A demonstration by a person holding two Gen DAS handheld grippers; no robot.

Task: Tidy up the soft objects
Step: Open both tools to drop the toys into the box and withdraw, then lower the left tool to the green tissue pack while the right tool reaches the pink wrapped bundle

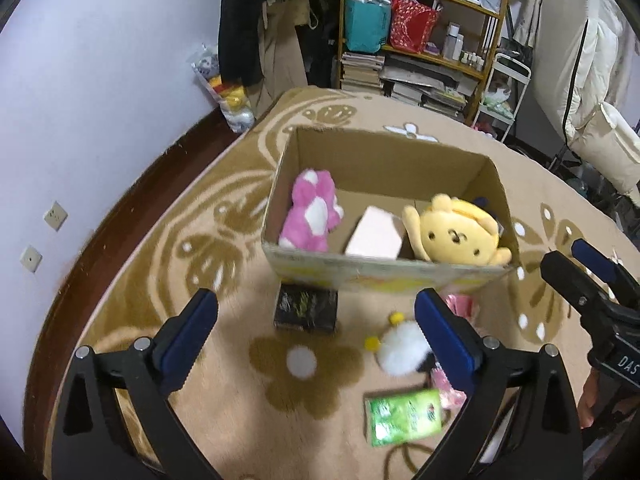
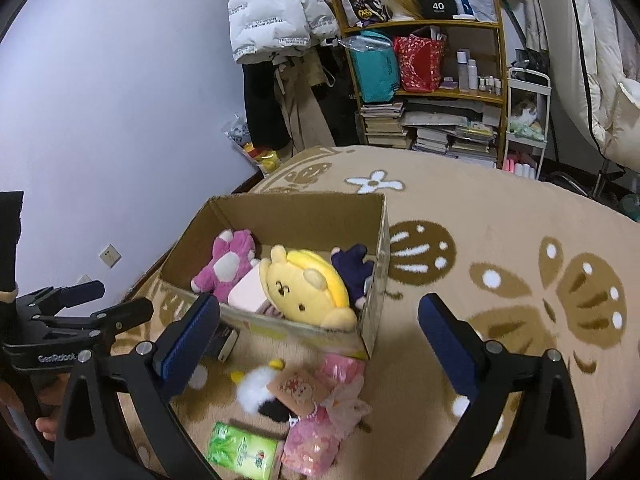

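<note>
An open cardboard box (image 1: 400,168) (image 2: 378,248) sits on the rug. Inside lie a pink plush (image 1: 312,212) (image 2: 226,264), a yellow plush (image 1: 460,232) (image 2: 308,284), a pale pink block (image 1: 374,236) (image 2: 248,294) and a dark blue soft thing (image 2: 352,266). In front of the box lie a white fluffy toy (image 1: 400,346) (image 2: 256,390), a pink doll in a bag (image 2: 320,412) and a green packet (image 1: 404,416) (image 2: 242,452). My left gripper (image 1: 316,336) (image 2: 80,300) is open and empty above these. My right gripper (image 2: 320,336) (image 1: 576,264) is open and empty.
A black box (image 1: 306,306) (image 2: 226,342) lies against the cardboard box front. The beige patterned rug (image 1: 240,360) (image 2: 500,248) covers the floor. A shelf with books and bags (image 1: 420,40) (image 2: 432,80), hanging clothes (image 2: 276,12) and a white cart (image 2: 526,120) stand at the back wall.
</note>
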